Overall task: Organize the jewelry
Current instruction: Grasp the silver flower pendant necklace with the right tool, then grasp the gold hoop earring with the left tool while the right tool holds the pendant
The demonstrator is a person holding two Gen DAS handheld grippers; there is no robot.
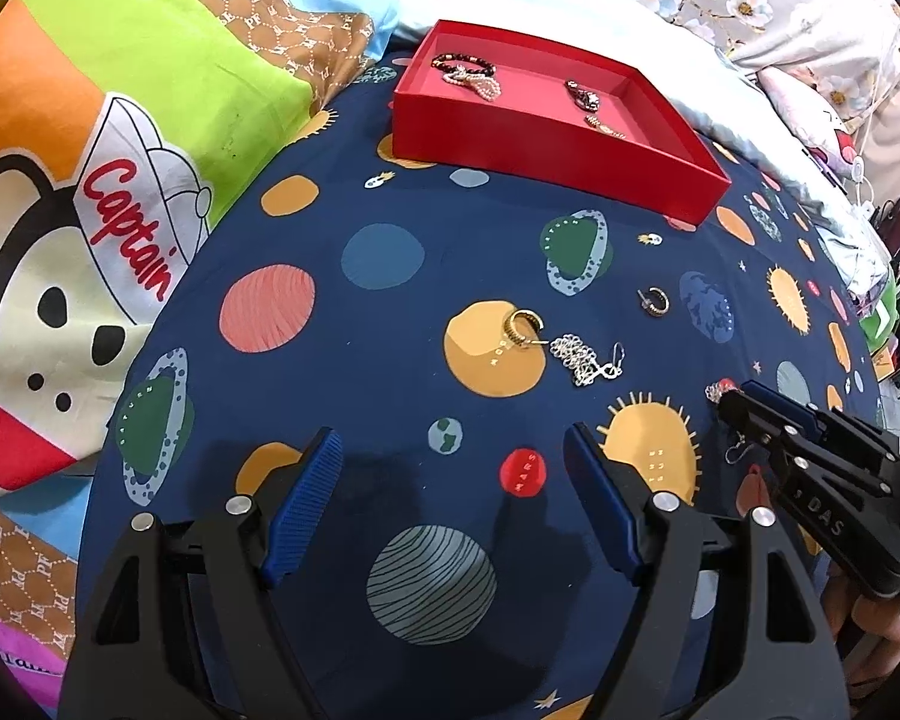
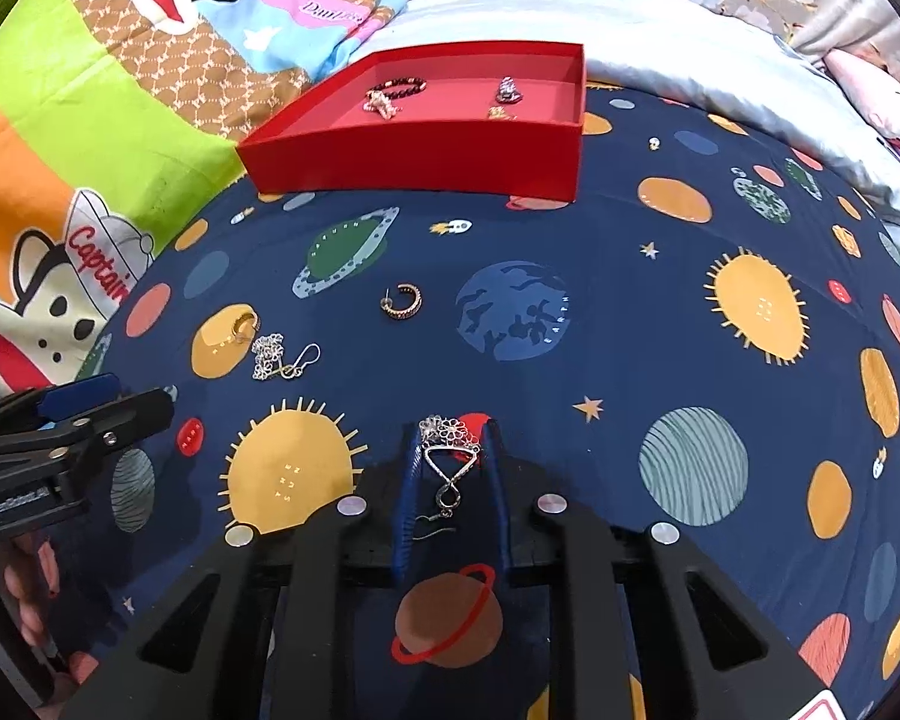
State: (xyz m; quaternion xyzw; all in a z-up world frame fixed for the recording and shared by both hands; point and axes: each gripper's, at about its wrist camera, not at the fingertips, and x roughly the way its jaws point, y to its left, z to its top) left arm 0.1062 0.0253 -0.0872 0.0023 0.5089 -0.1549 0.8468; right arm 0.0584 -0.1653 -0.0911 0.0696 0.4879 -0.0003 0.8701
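A silver drop earring [image 2: 447,462] with a flower-cluster top sits pinched between the blue pads of the right gripper [image 2: 450,438], its twisted loop and ear hook hanging back toward the gripper body. The jaws are drawn nearly together on it. Whether the earring is lifted off the bedsheet or touching it is hard to tell from this angle. In the left wrist view the same gripper [image 1: 727,395] appears from the side, with the earring's cluster showing at its tip.

Taking the red box [image 2: 426,162] as the landmark: the held earring is well in front of it, toward the camera. Between the two, on the planet-print bedsheet [image 2: 600,330], lies a dark hoop earring [image 2: 403,301], nearer the box. To the front-left of the box lie a gold hoop earring [image 2: 245,324] on a yellow planet and, just beside it, a second silver drop earring [image 2: 282,357].

Inside the box, against its far left part, a dark bead bracelet [image 2: 403,86] touches a pale bead bracelet [image 2: 382,103]; toward its right part sit a dark ornate piece [image 2: 508,90] and a small gold piece [image 2: 498,114].

The left gripper [image 1: 453,498] hovers with its jaws spread wide and nothing between them, well in front of the box and near the gold hoop. A cartoon quilt [image 1: 90,150] lies left of the box.
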